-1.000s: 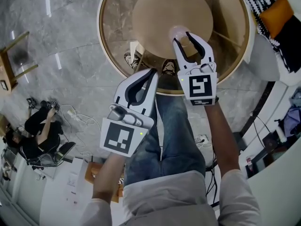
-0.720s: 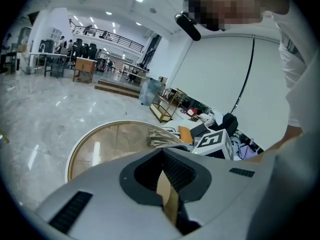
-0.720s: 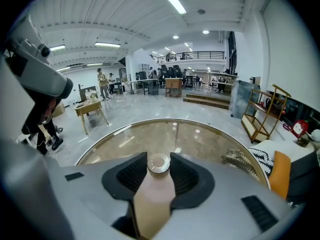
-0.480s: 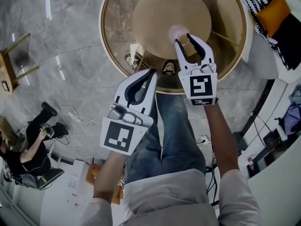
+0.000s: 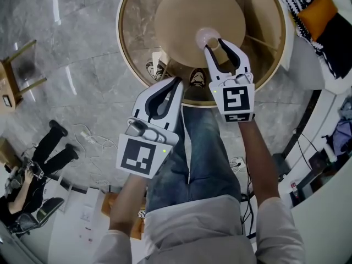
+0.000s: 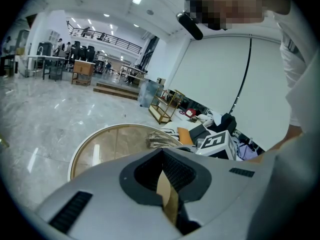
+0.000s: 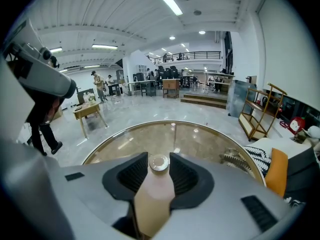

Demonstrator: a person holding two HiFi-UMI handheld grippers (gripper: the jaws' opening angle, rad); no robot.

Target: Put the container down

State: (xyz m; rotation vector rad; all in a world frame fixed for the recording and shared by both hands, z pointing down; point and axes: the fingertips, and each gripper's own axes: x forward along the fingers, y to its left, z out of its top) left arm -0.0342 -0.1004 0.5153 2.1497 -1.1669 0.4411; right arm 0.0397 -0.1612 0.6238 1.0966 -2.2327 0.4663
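Observation:
A pale bottle-shaped container with a round metal cap lies lengthwise between the jaws of my right gripper, cap pointing away. The jaws have just been closing, and their pads press its sides. In the head view my right gripper hangs over the near part of the round glass table, with the container's pale end at its fingertips. My left gripper hovers lower left, at the table's near rim, shut with nothing in it. In the left gripper view, my left gripper shows only a thin slit.
A tan disc shows under the glass top. A striped throw and an orange cushion lie at the top right. A small wooden stool stands at the left. A person and cables are on the floor at the lower left.
Both grippers stay about where they were. The person on the floor at the lower left has shifted further down and left.

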